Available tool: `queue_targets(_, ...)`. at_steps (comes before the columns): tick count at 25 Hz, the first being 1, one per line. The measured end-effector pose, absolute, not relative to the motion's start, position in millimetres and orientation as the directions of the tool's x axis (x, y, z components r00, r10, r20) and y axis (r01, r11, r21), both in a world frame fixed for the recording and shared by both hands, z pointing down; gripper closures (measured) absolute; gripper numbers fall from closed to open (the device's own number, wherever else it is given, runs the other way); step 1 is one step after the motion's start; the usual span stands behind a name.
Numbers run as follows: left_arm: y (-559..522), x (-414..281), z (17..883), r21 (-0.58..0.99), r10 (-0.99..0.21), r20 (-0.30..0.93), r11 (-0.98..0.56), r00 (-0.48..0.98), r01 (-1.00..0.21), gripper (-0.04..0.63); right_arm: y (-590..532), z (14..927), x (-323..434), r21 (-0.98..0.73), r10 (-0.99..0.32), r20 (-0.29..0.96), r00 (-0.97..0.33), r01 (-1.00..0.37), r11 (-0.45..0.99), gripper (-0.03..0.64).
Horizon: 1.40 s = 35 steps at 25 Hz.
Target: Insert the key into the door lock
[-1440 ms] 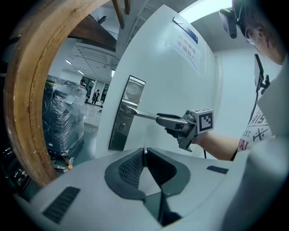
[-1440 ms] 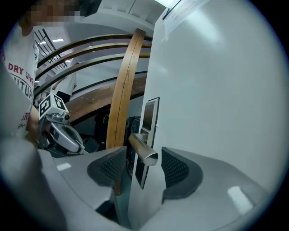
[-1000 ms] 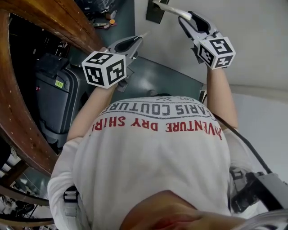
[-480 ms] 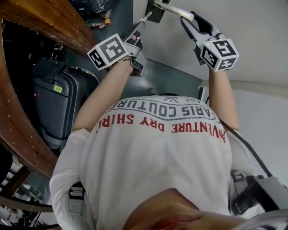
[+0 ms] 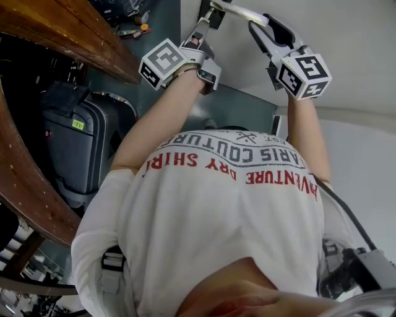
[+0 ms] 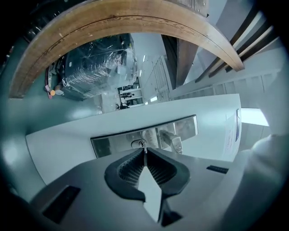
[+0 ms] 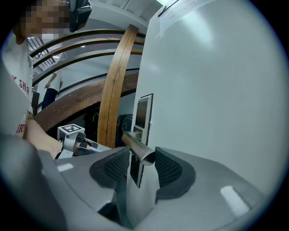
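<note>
A white door [image 5: 352, 43] carries a metal lock plate [image 6: 113, 140] with a keyhole [image 6: 141, 144] and a silver lever handle [image 6: 172, 140]. My left gripper [image 6: 144, 151] is shut on a thin key [image 6: 144, 155], seen edge-on between the pads. The key's tip is at the keyhole; I cannot tell whether it has gone in. In the head view the left gripper [image 5: 203, 30] points at the lock plate [image 5: 210, 13]. My right gripper [image 7: 141, 155] is shut on the end of the handle [image 7: 137, 146], as the head view also shows for the right gripper [image 5: 260, 26].
A curved wooden beam [image 5: 74, 31] arches to the left of the door. A dark suitcase [image 5: 74, 145] stands on the floor below it. A plastic-wrapped bundle [image 6: 97, 67] lies beyond the door's edge. My white shirt [image 5: 223, 210] fills the lower head view.
My left gripper has swung up and right towards the lock plate and rolled about its axis, bringing the key to the keyhole. The right gripper has stayed on the handle.
</note>
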<state>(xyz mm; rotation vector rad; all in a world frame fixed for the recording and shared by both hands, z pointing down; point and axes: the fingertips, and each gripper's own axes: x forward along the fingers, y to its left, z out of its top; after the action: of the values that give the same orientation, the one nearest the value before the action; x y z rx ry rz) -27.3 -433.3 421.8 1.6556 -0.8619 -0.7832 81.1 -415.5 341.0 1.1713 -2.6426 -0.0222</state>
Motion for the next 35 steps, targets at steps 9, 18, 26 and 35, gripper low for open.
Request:
queue_targets(9, -429.9, -25.2, 423.9, 0.978, -0.871, -0.087, -0.167, 0.483, -0.124, 0.574, -411.8, 340.6, 78.8, 0.114, -0.729, 0.223, -0.647, -0.726, 0.678, 0.449)
queue_targets(18, -428.6, -24.0, 425.1, 0.985, -0.886, -0.099, -0.153, 0.452, -0.085, 0.574, -411.9, 339.6, 76.3, 0.122, -0.725, 0.229, -0.65, -0.72, 0.684, 0.449)
queue_targets(26, -430.1, -25.9, 430.4, 0.99, -0.901, -0.095, -0.131, 0.424, -0.057, 0.574, -410.9, 341.9, 76.5, 0.123, -0.719, 0.24, -0.653, -0.714, 0.689, 0.45)
queue_targets(35, -434.0, -22.2, 430.3, 0.994, -0.911, -0.09, -0.11, 0.402, -0.027, 0.574, -410.5, 341.4, 75.4, 0.119, -0.715, 0.242, -0.656, -0.711, 0.693, 0.451)
